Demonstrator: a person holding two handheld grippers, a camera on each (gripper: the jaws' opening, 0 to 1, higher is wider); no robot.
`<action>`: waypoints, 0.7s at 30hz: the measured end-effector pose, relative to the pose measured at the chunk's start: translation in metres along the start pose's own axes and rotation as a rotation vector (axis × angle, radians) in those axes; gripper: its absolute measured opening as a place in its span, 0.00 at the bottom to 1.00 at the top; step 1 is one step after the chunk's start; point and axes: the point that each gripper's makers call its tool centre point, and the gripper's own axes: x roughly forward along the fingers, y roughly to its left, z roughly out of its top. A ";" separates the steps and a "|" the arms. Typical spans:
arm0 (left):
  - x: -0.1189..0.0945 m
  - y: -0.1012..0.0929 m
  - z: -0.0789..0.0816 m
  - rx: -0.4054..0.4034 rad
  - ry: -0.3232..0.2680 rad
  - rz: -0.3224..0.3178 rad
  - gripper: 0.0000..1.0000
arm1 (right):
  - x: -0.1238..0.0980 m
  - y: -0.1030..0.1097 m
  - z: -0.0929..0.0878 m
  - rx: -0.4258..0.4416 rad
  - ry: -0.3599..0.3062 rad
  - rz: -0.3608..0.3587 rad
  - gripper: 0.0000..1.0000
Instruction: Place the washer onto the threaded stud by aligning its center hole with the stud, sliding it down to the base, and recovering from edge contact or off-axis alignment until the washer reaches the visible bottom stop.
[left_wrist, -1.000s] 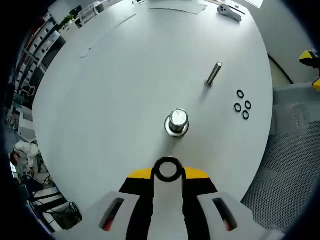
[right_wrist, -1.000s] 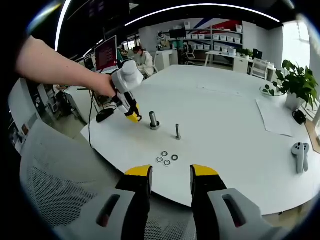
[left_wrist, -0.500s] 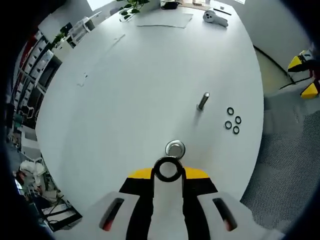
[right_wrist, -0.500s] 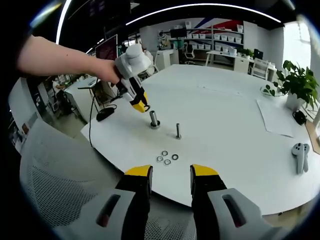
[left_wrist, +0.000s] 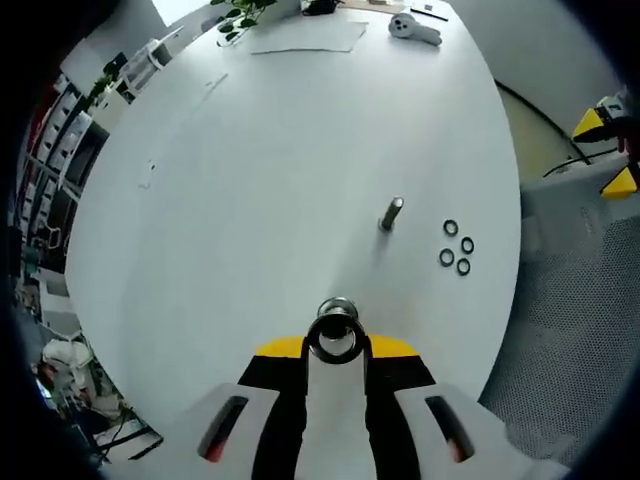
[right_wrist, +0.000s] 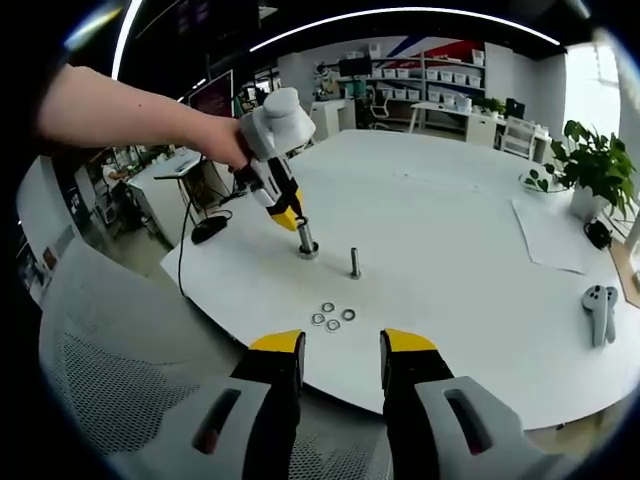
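Bright, even overhead light; curved ceiling light strip (right_wrist: 400, 15) at 12 o'clock in right gripper view. White counter (left_wrist: 250, 180) evenly lit, soft faint shadows. Strong fisheye bending at edges. Focus sharp throughout.

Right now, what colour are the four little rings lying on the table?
Black, best seen in the left gripper view: four small flat metal rings on the white table.

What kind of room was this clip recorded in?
Most likely an open-plan office or lab workspace: a large white table, shelving with storage boxes along the back wall, a monitor on a desk at the left, and a mesh office chair in front.
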 end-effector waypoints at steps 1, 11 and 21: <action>0.001 0.000 0.001 0.004 0.002 0.000 0.18 | 0.000 0.000 0.000 0.000 0.000 0.000 0.32; 0.005 0.003 0.000 0.054 0.048 0.000 0.19 | -0.001 -0.001 0.000 0.001 -0.002 -0.004 0.32; 0.020 0.002 -0.002 0.067 0.079 -0.009 0.19 | 0.000 -0.001 0.000 -0.004 0.003 -0.005 0.32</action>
